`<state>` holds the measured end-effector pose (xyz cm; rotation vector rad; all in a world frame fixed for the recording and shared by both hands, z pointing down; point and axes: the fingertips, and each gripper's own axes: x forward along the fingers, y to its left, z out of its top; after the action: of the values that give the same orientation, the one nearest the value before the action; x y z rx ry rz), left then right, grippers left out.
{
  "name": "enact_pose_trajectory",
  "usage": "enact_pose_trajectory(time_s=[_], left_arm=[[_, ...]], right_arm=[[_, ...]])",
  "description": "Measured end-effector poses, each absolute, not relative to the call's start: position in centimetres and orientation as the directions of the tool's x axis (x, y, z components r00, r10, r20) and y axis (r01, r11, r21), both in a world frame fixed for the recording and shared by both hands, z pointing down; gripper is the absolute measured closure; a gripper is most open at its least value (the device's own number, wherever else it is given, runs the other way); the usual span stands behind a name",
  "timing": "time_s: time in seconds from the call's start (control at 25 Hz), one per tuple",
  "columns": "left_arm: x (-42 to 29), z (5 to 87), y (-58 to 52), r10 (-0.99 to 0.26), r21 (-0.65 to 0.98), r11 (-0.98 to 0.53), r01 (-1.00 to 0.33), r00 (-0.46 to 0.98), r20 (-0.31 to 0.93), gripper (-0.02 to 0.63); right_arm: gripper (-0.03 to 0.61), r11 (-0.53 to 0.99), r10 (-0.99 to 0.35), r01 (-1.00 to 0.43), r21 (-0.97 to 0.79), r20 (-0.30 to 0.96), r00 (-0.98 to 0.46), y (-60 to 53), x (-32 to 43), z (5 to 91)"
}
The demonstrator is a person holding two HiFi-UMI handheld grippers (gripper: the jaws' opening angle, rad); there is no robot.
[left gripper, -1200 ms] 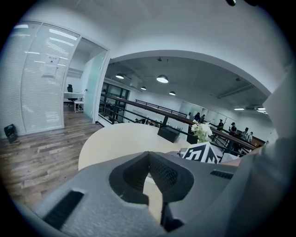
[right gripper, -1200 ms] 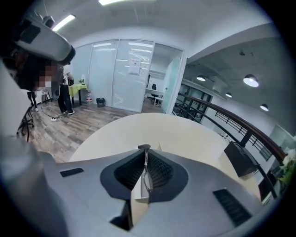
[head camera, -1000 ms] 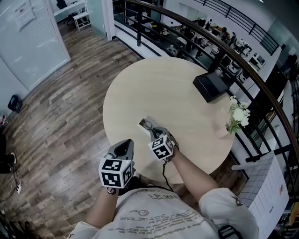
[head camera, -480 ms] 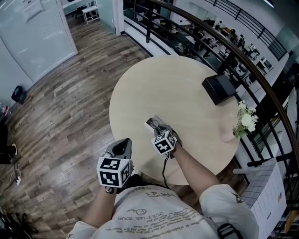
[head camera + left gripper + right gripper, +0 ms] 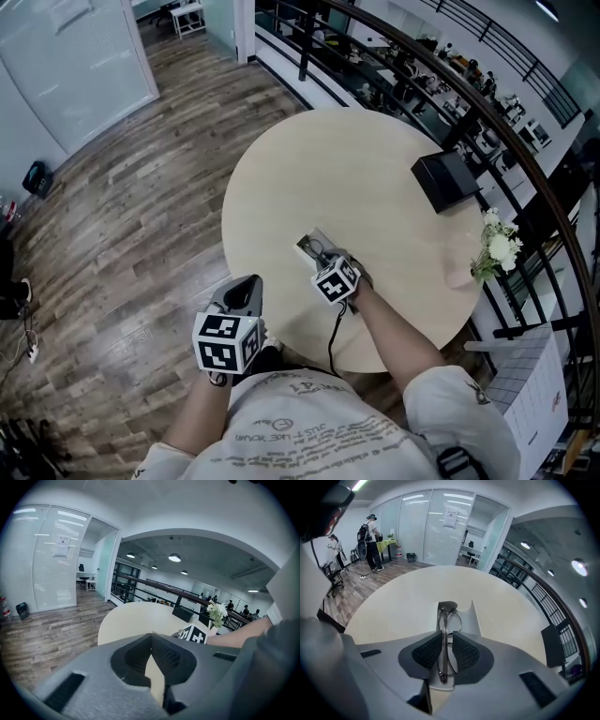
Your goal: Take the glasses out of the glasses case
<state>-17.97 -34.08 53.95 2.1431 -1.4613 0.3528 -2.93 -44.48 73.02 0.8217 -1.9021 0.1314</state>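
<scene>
On the round pale wooden table (image 5: 309, 169), near its front edge, the right gripper (image 5: 446, 651) pinches thin dark metal-framed glasses (image 5: 443, 620) over the open white glasses case (image 5: 466, 617). The left gripper (image 5: 150, 638), jaws together and empty, hangs beyond that edge.

The round tabletop (image 5: 309, 169) is bare across its far and left parts. A black box (image 5: 445, 180) and white flowers (image 5: 497, 246) crowd the right edge, well apart from the glasses case (image 5: 307, 244) near the front. A railing (image 5: 302, 45) hems the far side.
</scene>
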Motion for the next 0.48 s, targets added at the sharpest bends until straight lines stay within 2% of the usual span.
enact_pose_trajectory(time_s=[0.28, 0.48], left_arm=[[-17.4, 54.2, -34.0, -0.780, 0.275, -0.289, -0.917, 0.393, 0.488, 0.601], [-17.4, 54.5, -33.9, -0.778, 0.271, -0.294, -0.917, 0.394, 0.489, 0.601]], right_arm=[[0.506, 0.776, -0.451, -0.569, 0.272, 0.871, -0.198, -44.5, -1.3, 74.7], [0.527, 0.783, -0.428, -0.576, 0.236, 0.876, -0.223, -44.1, -1.9, 74.7]])
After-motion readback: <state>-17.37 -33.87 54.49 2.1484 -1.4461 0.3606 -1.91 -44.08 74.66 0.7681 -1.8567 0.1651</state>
